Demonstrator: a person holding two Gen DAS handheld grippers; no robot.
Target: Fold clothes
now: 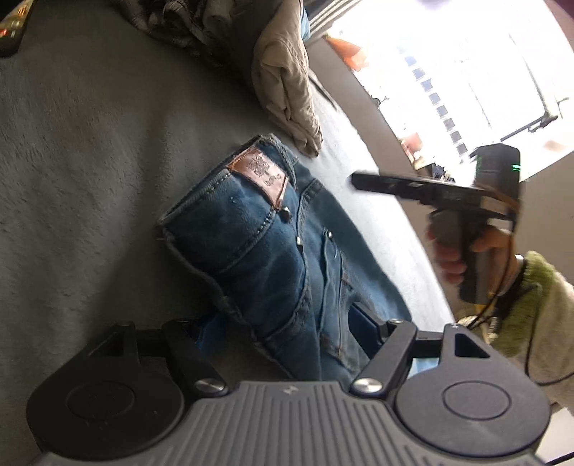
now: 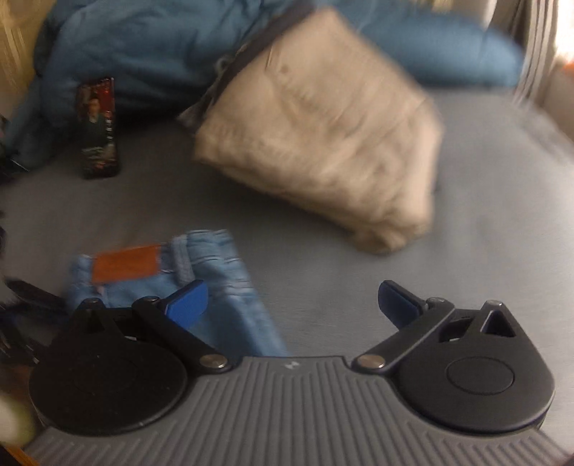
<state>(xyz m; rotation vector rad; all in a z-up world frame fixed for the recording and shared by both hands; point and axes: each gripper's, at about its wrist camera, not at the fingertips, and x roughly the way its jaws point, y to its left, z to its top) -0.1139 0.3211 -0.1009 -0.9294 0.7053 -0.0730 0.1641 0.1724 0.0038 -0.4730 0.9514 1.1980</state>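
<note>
Folded blue jeans (image 1: 272,251) with a brown leather patch lie on the grey bed cover (image 1: 89,161). My left gripper (image 1: 283,333) is wide open, with the jeans lying between its jaws. In the right wrist view the jeans (image 2: 201,286) lie at the lower left, blurred. My right gripper (image 2: 292,299) is open and empty above the cover, its left fingertip (image 2: 188,303) over the jeans. The right gripper also shows in the left wrist view (image 1: 358,181), held in a hand to the right of the jeans.
Folded beige trousers (image 2: 323,143) lie behind the jeans, also in the left wrist view (image 1: 287,79). A blue duvet (image 2: 161,43) and a plaid garment (image 1: 172,21) are heaped at the back. A dark can (image 2: 98,129) stands at the left. A bright window (image 1: 466,71) is at the right.
</note>
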